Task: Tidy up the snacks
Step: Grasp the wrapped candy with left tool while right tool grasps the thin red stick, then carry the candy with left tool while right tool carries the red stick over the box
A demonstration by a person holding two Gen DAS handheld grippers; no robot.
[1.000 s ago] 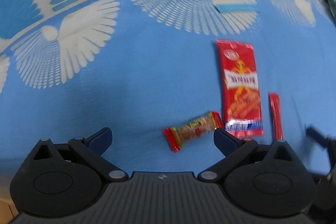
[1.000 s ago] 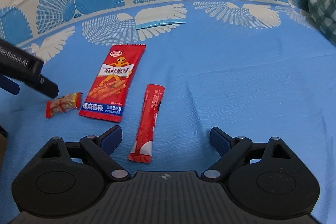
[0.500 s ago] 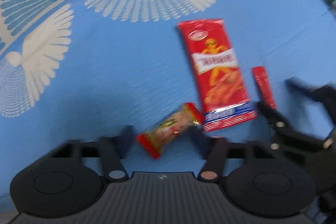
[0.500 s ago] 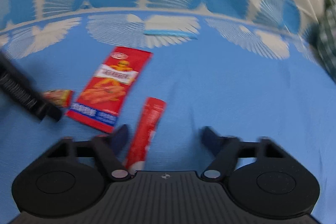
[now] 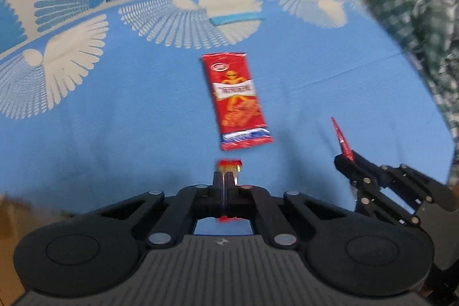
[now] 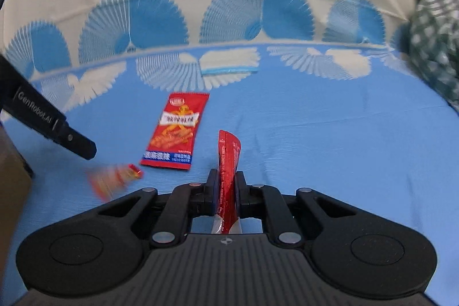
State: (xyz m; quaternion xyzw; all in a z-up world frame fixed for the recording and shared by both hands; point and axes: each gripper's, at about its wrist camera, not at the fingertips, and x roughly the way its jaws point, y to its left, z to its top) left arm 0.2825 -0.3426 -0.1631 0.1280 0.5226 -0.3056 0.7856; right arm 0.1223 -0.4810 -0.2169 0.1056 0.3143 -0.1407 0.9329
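My left gripper (image 5: 223, 177) is shut on a small red-ended candy (image 5: 229, 165), held above the blue cloth; the candy shows blurred in the right wrist view (image 6: 114, 177). My right gripper (image 6: 226, 177) is shut on a long red stick sachet (image 6: 228, 159), lifted and pointing forward; the sachet's tip shows in the left wrist view (image 5: 341, 141). A large red snack packet (image 5: 236, 101) lies flat on the cloth ahead of both grippers, also in the right wrist view (image 6: 176, 131).
A white and blue flat packet (image 5: 235, 10) lies farther back on the patterned cloth (image 5: 114, 105). A green checked fabric (image 5: 421, 19) is heaped at the right. A brown box edge (image 6: 11, 185) stands at the left.
Both grippers closed: the left took hold of the small candy, the right took hold of the stick sachet. Both have lifted their items off the cloth.
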